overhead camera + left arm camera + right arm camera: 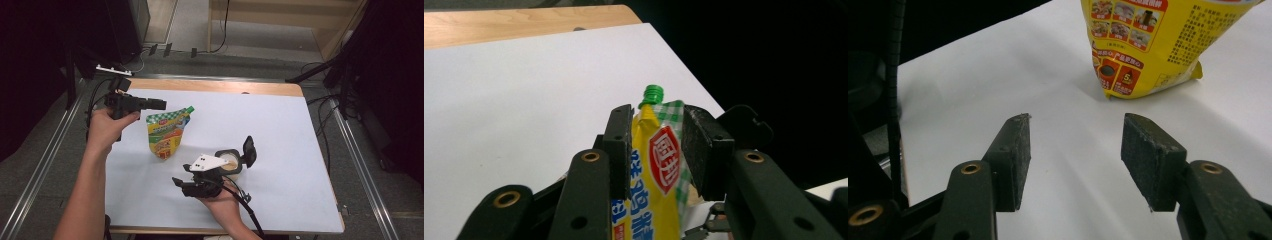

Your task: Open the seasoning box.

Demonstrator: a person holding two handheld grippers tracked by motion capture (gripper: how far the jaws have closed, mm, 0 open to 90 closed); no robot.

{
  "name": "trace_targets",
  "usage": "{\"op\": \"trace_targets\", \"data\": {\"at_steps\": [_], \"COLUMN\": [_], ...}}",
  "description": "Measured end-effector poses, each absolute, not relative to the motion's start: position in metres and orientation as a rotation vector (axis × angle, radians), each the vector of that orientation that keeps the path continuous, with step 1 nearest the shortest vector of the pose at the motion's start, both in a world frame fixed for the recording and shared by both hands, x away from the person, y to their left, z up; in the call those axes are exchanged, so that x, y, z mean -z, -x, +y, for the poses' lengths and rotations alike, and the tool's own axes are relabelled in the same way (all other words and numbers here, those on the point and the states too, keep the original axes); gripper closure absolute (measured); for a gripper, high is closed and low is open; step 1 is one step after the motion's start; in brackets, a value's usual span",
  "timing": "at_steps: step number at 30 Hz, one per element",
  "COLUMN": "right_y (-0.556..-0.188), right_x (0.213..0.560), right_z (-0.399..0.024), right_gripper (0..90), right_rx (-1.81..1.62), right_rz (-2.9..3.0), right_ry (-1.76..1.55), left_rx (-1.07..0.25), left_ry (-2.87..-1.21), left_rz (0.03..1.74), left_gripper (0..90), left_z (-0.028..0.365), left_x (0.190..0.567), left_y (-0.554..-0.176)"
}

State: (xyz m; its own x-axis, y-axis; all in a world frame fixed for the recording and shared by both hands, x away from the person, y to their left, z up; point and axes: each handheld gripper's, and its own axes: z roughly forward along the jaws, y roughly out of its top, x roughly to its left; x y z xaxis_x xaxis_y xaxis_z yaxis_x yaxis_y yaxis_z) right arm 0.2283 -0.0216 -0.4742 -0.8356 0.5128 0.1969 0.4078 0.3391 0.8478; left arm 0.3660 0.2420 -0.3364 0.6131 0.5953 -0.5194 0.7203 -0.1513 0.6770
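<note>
Yellow pouch: I see the standing spout pouch upright on the white surface, left of centre, its green cap at the top corner pointing toward the far side
Left claw: I have the left claw up at the pouch's upper edge; in the left gripper view the pouch top sits between the two pads, the jaws part-way closed around it, and I think the pads are on the film, though from this angle I cannot be sure they press it
Right claw: my right claw lies near the front edge, jaws about half open with nothing between them, aimed at the base of the pouch, which stands a little way ahead of the pads
Cup: a small round cup with a pale filling and its black flip lid open sits just beside my right hand, apart from the pouch
Progress: I judge the pouch steadied at the top and little else done; the cap looks on, nothing has been poured toward the cup, so uncapping and squeezing seem left
Left hand pose: my left forearm runs up the left side, hand wrapped round the handle, claw level and pointing right toward the pouch
Right hand pose: palm up under the body, grey plate on top, claw pointing left and low over the surface
</note>
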Motion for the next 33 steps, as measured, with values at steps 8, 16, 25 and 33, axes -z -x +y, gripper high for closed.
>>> {"op": "trace_targets", "data": {"at_steps": [8, 16, 25, 33], "right_y": [-0.227, -0.231, -0.236, -0.244], "right_x": [0.465, 0.453, 0.441, 0.431], "right_z": [-0.024, -0.030, -0.043, -0.057], "right_gripper": [47.8, 48.9, 51.1, 54.4], "right_rx": [-1.512, -1.500, -1.504, -1.494], "right_rz": [2.497, 2.514, 2.513, 2.523], "right_ry": [-0.853, -0.859, -0.887, -0.914], "left_rx": [0.153, 0.085, 0.079, 0.129], "left_ry": [-1.854, -1.850, -1.860, -1.845], "left_rz": [1.094, 1.113, 1.140, 1.150], "left_gripper": [62.2, 56.9, 50.9, 45.4], "left_z": [0.249, 0.255, 0.259, 0.260], "left_x": [0.345, 0.358, 0.372, 0.380], "left_y": [-0.371, -0.373, -0.377, -0.380]}}
